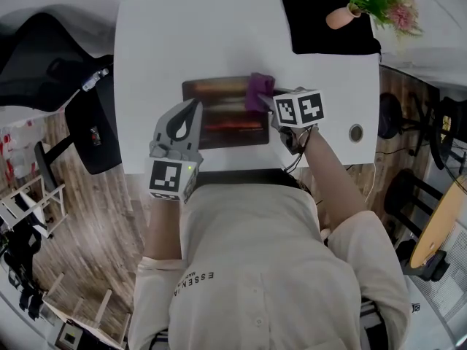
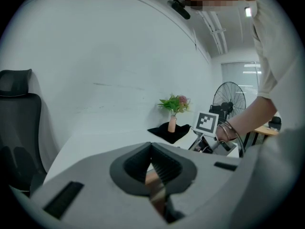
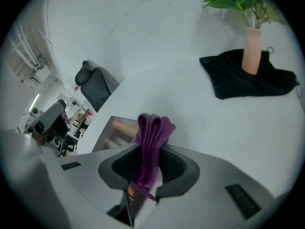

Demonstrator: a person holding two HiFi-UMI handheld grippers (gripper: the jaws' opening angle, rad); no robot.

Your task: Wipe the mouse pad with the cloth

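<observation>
head view, cloth (image 1: 260, 92) at mouse pad (image 1: 222, 117) corner

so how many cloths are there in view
2. The purple cloth is pinched in the right hand-held gripper over the mouse pad; a black cloth lies under the vase at the table's far right corner. None seems hidden.

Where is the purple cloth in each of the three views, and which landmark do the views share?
Head view: purple cloth at the far right corner of the mouse pad, at the tips of the right gripper.
Left gripper view: not in it.
Right gripper view: purple cloth in the centre, clamped between the jaws, folds sticking up.
Shared landmark: the pink vase on the black cloth.
</observation>
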